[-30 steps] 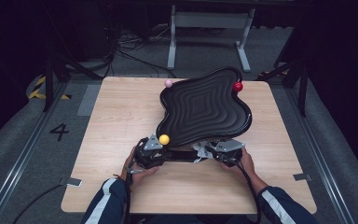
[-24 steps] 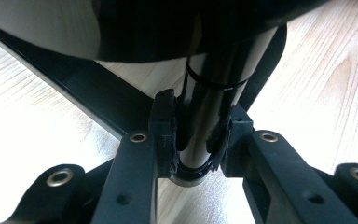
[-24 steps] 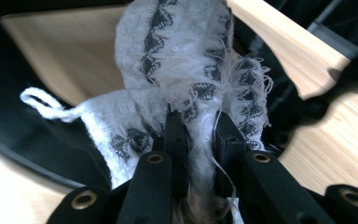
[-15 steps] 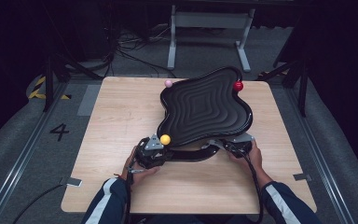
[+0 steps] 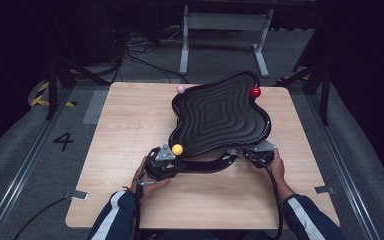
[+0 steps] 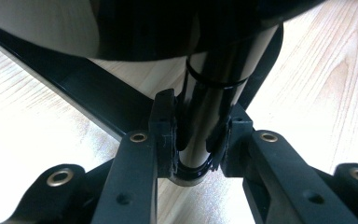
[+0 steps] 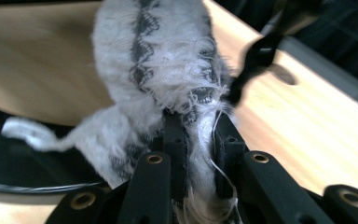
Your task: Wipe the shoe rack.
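Observation:
A glossy black wavy tray (image 5: 220, 115) with stepped ridges stands tilted on a black stand (image 5: 205, 165) on the wooden table. A pink ball (image 5: 181, 89), a red ball (image 5: 255, 92) and a yellow ball (image 5: 177, 149) sit at its tips. My left gripper (image 5: 164, 161) is at the near left under the yellow ball. In the left gripper view it (image 6: 196, 135) is shut on the stand's shiny black post (image 6: 214, 93). My right gripper (image 5: 260, 154) is at the tray's near right edge. It (image 7: 198, 135) is shut on a frayed white cloth (image 7: 158, 60) with a grey pattern.
The wooden table (image 5: 130, 125) has bare room to the left of the tray and along its front. A metal frame (image 5: 225, 22) stands on the grey floor behind the table, and cables (image 5: 135, 55) lie at the back left.
My right gripper has slid to the right along the tray's near edge, from under its middle to its right end. The left gripper has stayed on the post.

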`<action>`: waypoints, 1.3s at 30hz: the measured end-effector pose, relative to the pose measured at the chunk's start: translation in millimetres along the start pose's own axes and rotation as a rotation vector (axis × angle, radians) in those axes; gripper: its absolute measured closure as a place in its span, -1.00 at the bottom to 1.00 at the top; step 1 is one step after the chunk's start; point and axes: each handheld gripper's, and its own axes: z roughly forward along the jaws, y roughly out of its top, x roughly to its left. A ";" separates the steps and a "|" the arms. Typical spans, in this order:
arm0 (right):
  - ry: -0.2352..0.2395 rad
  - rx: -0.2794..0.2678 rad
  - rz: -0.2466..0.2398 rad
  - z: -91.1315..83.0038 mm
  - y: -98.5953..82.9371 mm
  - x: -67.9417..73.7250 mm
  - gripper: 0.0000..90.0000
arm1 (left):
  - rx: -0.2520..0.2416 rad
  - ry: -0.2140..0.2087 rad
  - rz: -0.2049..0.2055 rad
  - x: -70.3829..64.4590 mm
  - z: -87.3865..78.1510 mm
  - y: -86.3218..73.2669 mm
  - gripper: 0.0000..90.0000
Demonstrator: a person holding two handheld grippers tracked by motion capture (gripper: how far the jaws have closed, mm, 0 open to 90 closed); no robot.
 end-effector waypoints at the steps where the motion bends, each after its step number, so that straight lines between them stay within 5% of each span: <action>1: 0.013 0.003 -0.002 0.6 0.2 2.1 0.76 | 0.000 -0.002 0.001 -0.1 -0.1 0.0 0.61; 11: 0.162 -0.013 -0.022 0.9 7.5 28.9 0.76 | 0.000 -0.036 -0.005 -3.3 0.0 0.1 0.60; 15: 0.186 -0.015 -0.075 -1.4 15.1 46.9 0.76 | 0.001 -0.047 0.003 -6.9 0.5 0.5 0.60; 21: 0.244 -0.017 -0.074 -3.7 26.0 73.8 0.76 | -0.002 -0.055 0.006 -13.1 2.9 1.4 0.60; 31: 0.271 -0.009 -0.044 -1.7 39.3 102.6 0.76 | -0.014 -0.060 -0.014 -18.1 4.5 0.4 0.60; 39: 0.290 -0.020 -0.072 0.0 47.3 121.2 0.77 | -0.007 -0.064 -0.007 -22.1 3.5 0.1 0.60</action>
